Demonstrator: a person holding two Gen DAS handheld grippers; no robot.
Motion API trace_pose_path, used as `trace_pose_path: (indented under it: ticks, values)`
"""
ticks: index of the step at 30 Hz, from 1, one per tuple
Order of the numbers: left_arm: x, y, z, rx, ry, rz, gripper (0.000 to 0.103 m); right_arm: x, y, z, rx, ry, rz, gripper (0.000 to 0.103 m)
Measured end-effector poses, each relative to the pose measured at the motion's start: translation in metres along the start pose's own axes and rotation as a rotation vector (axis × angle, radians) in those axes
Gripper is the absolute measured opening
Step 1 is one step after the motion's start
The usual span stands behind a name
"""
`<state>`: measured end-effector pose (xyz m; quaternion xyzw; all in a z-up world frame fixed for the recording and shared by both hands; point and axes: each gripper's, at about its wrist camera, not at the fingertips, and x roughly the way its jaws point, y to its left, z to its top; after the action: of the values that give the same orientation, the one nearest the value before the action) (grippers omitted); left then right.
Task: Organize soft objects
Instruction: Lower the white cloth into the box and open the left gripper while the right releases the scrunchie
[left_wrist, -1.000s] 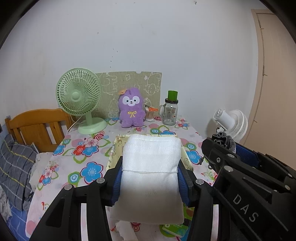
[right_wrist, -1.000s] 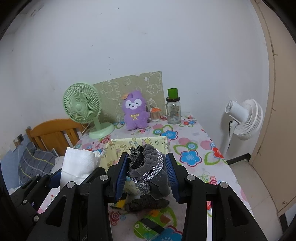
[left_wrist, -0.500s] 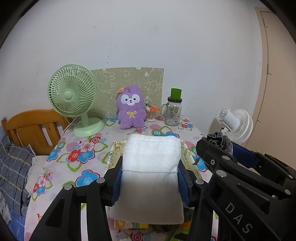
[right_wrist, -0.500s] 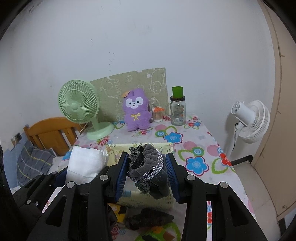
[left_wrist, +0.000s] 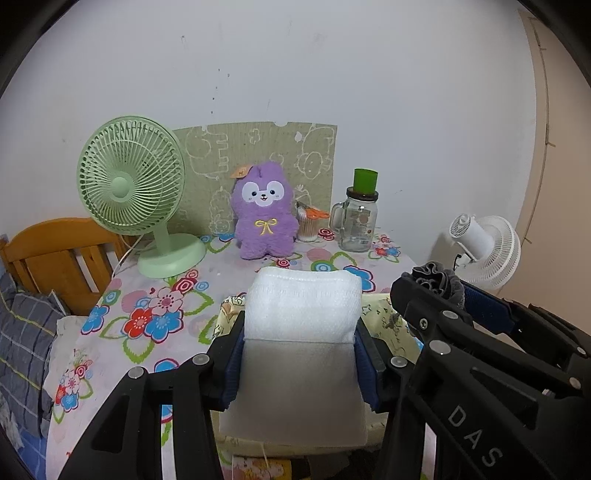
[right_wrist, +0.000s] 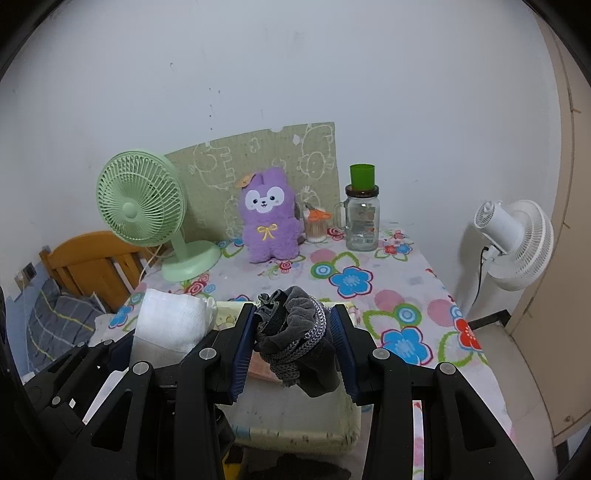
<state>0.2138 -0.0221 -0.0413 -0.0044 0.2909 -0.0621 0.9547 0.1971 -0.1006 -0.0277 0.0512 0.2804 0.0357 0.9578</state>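
Observation:
My left gripper (left_wrist: 301, 332) is shut on a folded white towel (left_wrist: 301, 317), which stands up between the blue pads and hangs below them. My right gripper (right_wrist: 293, 325) is shut on a bunched grey knitted cloth (right_wrist: 295, 332). Both grippers hover side by side over a pale yellow fabric box (right_wrist: 295, 424) with cartoon prints on the floral table. The right gripper's body (left_wrist: 480, 350) fills the lower right of the left wrist view. The towel (right_wrist: 171, 325) also shows at the left of the right wrist view. A purple plush toy (left_wrist: 263, 214) sits at the table's back.
On the flowered tablecloth (left_wrist: 155, 306) stand a green desk fan (left_wrist: 133, 192) at back left, a glass jar with a green cup on top (left_wrist: 360, 214) and a small cup of sticks (left_wrist: 308, 225). A white fan (right_wrist: 513, 240) stands right of the table, a wooden chair (left_wrist: 48, 251) left.
Both grippers have moved forward over the table with their loads still held. The yellow box now lies directly beneath them, and the fan and plush toy look nearer.

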Motion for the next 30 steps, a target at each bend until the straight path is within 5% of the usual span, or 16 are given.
trace_pose_path:
  ticks: [6,18,22,27,30]
  values:
    - [0.023,0.004,0.003,-0.014,0.038,-0.009,0.055,0.025,-0.001,0.003,-0.003,0.033,0.007,0.045]
    - [0.059,0.018,-0.007,-0.038,0.127,-0.016,0.088,0.066,0.008,-0.002,-0.035,0.092,0.095,0.045]
    - [0.068,0.021,-0.011,-0.042,0.151,-0.007,0.089,0.078,0.011,-0.006,-0.045,0.118,0.099,0.046]
    - [0.071,0.022,-0.014,-0.04,0.155,-0.016,0.092,0.087,0.008,-0.009,-0.02,0.141,0.083,0.076]
    - [0.071,0.021,-0.013,-0.039,0.153,-0.017,0.093,0.087,0.007,-0.009,-0.025,0.141,0.074,0.078]
